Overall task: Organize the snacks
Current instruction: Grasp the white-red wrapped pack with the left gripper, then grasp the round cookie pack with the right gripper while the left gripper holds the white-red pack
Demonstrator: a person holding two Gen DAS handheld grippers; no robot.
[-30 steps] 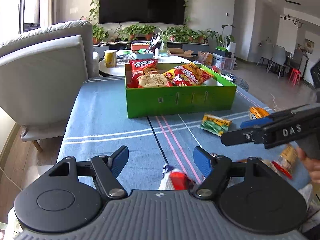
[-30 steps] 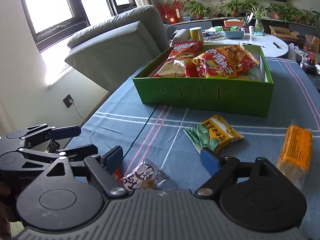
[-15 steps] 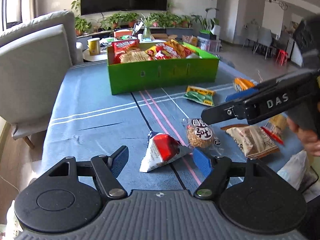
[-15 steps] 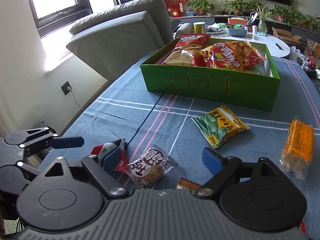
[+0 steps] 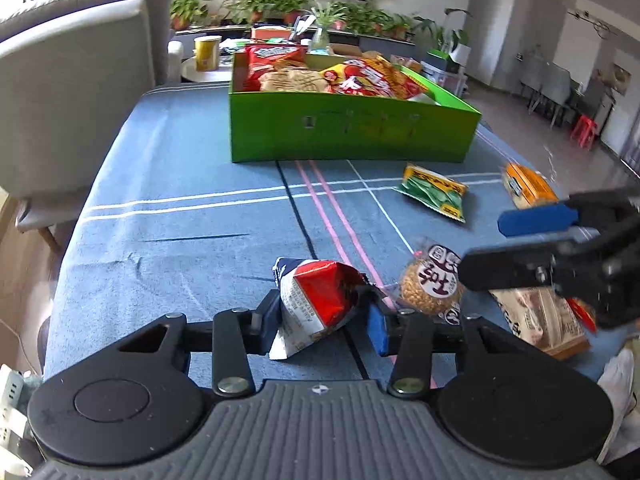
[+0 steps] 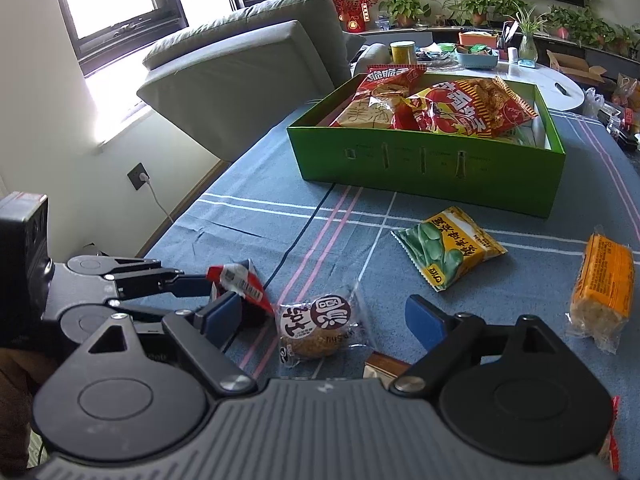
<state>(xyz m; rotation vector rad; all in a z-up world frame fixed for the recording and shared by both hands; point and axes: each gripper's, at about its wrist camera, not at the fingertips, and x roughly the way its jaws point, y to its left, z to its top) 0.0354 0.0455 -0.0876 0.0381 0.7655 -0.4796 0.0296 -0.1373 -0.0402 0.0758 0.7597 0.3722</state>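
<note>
The left gripper [image 5: 320,320] has just clenched its fingers [image 5: 376,326] on the red-and-white packet [image 5: 316,304], which lies on the blue-clothed counter [image 5: 180,216] at 6 o'clock from the green box [image 5: 352,132]. The right gripper [image 6: 320,320] is released, its fingers [image 6: 424,322] spread to either side of the round cake [image 6: 320,330] without pressing it, while the pea packet [image 6: 448,250] lies at 1 o'clock from that cake and the orange pack [image 6: 604,280] at 3 o'clock. The box holds red chip bags [image 6: 460,110] and a cracker bag [image 5: 292,80], heaped toward its left and middle.
</note>
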